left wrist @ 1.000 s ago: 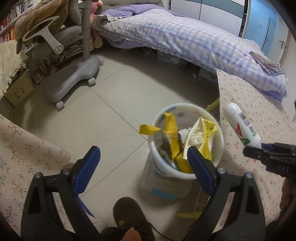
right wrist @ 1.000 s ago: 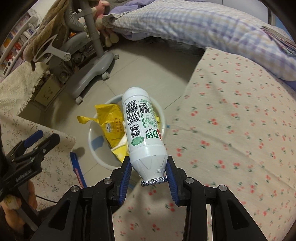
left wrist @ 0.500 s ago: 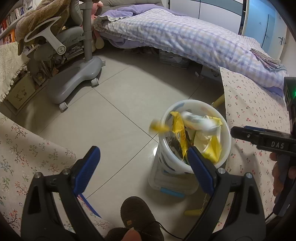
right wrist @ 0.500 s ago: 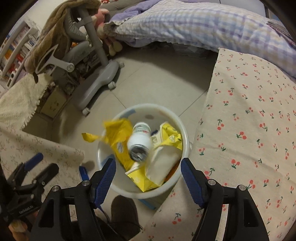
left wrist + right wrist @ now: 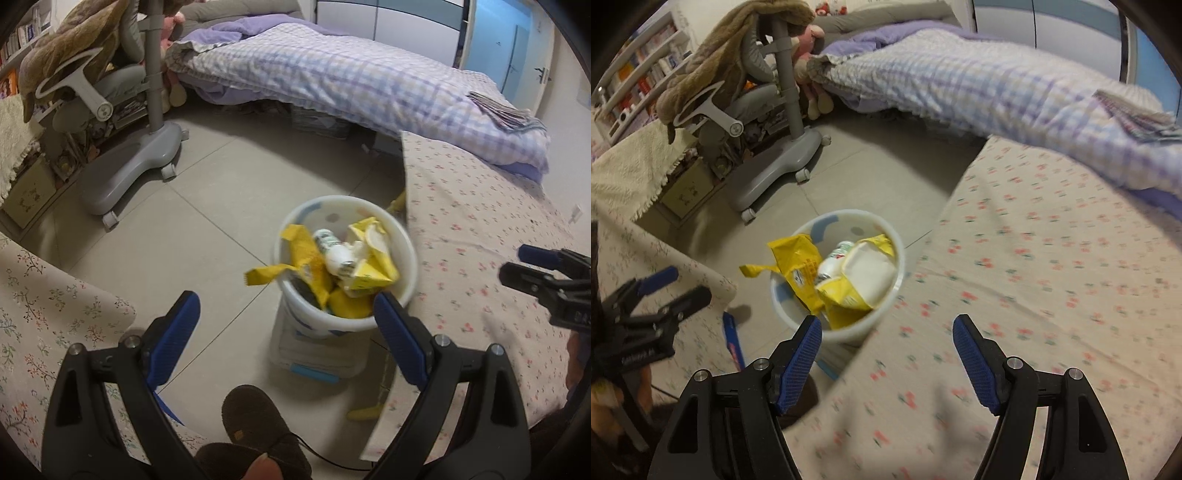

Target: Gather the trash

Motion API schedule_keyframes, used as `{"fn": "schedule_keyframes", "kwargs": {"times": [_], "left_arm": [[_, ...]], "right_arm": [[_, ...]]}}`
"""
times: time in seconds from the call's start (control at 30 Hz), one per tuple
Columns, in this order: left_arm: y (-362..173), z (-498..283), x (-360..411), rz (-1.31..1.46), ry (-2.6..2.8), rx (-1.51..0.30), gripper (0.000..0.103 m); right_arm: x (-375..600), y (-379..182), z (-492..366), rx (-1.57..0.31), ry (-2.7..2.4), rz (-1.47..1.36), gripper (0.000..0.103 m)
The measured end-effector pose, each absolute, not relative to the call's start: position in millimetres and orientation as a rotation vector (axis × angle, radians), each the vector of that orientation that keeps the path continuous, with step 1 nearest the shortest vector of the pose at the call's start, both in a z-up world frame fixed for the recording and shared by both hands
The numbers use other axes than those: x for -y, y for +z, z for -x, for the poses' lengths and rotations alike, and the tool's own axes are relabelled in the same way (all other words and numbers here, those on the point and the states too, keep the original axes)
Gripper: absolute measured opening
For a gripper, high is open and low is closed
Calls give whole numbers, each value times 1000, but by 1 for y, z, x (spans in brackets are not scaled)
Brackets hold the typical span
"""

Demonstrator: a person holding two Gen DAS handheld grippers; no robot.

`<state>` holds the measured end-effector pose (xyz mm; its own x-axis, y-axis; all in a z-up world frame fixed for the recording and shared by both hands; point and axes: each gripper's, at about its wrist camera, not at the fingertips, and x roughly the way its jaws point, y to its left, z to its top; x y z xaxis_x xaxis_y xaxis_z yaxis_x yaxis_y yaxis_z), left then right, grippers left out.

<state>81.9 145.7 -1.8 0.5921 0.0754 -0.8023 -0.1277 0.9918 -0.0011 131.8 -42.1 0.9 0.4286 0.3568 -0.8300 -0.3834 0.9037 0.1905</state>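
Where yellow wrappers (image 5: 308,264) crowd the white bin (image 5: 400,291), a white bottle (image 5: 334,251) lies.

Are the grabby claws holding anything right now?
No. The left gripper and the right gripper are both open and empty. The white bottle lies in the trash bin.

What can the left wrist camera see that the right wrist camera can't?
Only the left wrist view shows a brown slipper on the floor and a blue door.

Only the right wrist view shows a bookshelf and a blue pen-like thing on the floor.

Both show the white trash bin holding yellow wrappers and a white bottle, plus the bed.
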Motion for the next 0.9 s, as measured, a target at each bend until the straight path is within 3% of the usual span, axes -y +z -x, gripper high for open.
{"fn": "schedule_keyframes", "kwargs": {"times": [0.13,0.3,0.57,0.9], "left_arm": [[2,-70,-123,7,105,-908,101],[6,-51,-100,-5,81,-899,101],[34,-11,-59,-28,23,-798,101],[45,5,-33,23,-9,-726,101]], "right_arm": [[70,12,-103,-998,428,50,83],[103,23,-73,-949,370,56,92],[148,47,-24,-872,197,71,93],[172,61,43,-624,0,24,98]]}}
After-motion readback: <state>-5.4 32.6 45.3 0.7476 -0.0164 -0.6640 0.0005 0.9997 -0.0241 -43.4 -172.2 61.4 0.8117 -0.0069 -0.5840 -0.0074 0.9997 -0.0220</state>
